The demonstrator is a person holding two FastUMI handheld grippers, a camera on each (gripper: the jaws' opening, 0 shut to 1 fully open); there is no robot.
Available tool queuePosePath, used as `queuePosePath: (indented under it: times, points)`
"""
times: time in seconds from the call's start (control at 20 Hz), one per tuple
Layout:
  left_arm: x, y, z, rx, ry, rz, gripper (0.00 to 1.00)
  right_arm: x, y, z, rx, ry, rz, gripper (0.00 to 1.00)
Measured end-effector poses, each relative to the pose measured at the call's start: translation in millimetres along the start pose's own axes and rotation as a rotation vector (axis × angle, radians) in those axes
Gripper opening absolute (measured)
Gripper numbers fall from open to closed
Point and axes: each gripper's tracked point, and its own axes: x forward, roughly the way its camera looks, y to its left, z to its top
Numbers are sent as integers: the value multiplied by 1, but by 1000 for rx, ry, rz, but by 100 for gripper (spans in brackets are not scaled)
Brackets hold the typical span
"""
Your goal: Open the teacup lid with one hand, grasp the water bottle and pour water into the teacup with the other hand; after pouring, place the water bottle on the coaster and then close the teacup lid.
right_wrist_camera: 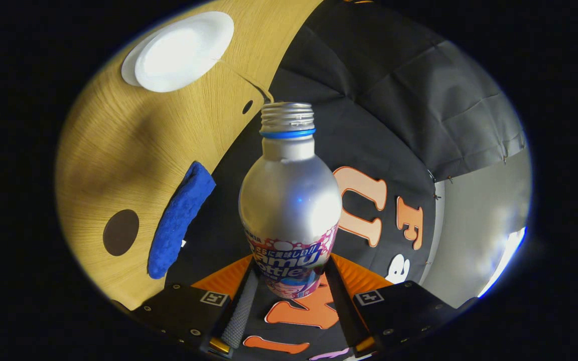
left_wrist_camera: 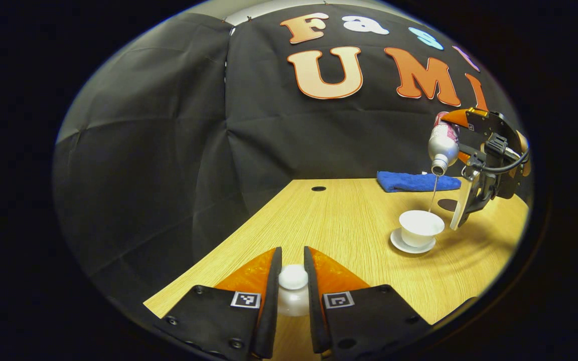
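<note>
Left gripper view: left gripper (left_wrist_camera: 293, 281) clenched on the teacup lid (left_wrist_camera: 293, 277), knob pinched between both fingers, lid body just below the knob and low over the wooden table (left_wrist_camera: 349, 220). Well ahead of the fingers and off to their right, open teacup (left_wrist_camera: 421, 226) standing on its saucer (left_wrist_camera: 405, 245), uncovered. Above the cup, right gripper (left_wrist_camera: 462, 150) holding the water bottle (left_wrist_camera: 443, 145) tipped mouth-down, a thin stream of water (left_wrist_camera: 434, 193) falling from the mouth into the cup. Beyond the cup, blue cloth (left_wrist_camera: 414, 181); beside it a dark round coaster (left_wrist_camera: 448, 204), partly hidden behind the right gripper, nothing on it. Right gripper view: right gripper (right_wrist_camera: 289, 286) grasping the water bottle (right_wrist_camera: 290, 200) low on its labelled body, both fingers pressed to its sides, neck and open threaded mouth pointing away from the fingers. Beyond the mouth and to the fingers' left, teacup (right_wrist_camera: 183, 50) seen from above, stream (right_wrist_camera: 244, 77) running from the mouth to its rim. Left of the fingers, blue cloth (right_wrist_camera: 178, 220) and coaster (right_wrist_camera: 121, 232) on the table (right_wrist_camera: 118, 150). Judged progress: lid off and held aside, bottle grasped, pouring under way; fill level in the cup not readable. Left to do: righting the bottle, setting it on the coaster, bringing the lid back onto the cup.
</note>
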Motion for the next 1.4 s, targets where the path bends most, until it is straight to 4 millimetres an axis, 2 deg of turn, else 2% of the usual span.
queuePosePath:
  times: [0.05, 0.1, 0.25, 0.3, 0.4, 0.45, 0.7, 0.75, 0.8, 0.85, 0.9, 1.0, 1.1, 1.25, 1.3, 1.4]
  points:
    - [0, -1, 0, 0, 2, -1, 31, 2, -1, 0, -4, -2, 0, 73]
    - [1, -1, 0, -1, 1, 0, 31, 2, -4, 1, -8, -3, -6, 77]
    - [1, -2, -2, -3, 3, -2, 31, 1, -5, 7, -16, -17, -10, 76]
    - [0, 0, -1, -3, 3, -1, 32, -1, -3, 10, -23, -25, -4, 73]
    - [-1, -1, -3, -2, 5, -2, 31, -1, 11, 15, -21, -43, 37, 73]
    - [-1, -1, -2, -2, 5, -3, 31, -2, 16, 19, -32, -57, 47, 76]
    - [-3, 0, -7, 1, 17, 1, 32, -5, 19, 33, -63, -86, 35, 77]
    - [-3, 0, -6, 1, 17, 3, 31, -5, 19, 36, -67, -89, 31, 80]
    - [-4, 0, -6, 0, 17, 4, 32, -6, 21, 39, -68, -94, 35, 77]
    - [-4, 0, -5, 0, 15, 6, 28, -6, 22, 42, -65, -95, 36, 77]
    - [-5, 0, -7, 1, 16, 7, 32, -7, 25, 45, -61, -96, 43, 77]
    - [-7, -3, -7, 2, 16, 5, 32, -9, 34, 49, -47, -96, 60, 77]
    - [-7, -7, -4, -2, 12, -3, 36, -11, 44, 49, -8, -87, 90, 77]
    - [-7, -8, 1, -26, -3, -2, 27, -16, 63, 50, 139, -78, 155, 77]
    - [-7, -8, -3, -32, 6, 4, 32, -19, 69, 51, 208, -73, 182, 77]
    - [-9, -9, -1, -41, -1, 4, 31, -22, 80, 54, 353, -63, 251, 77]
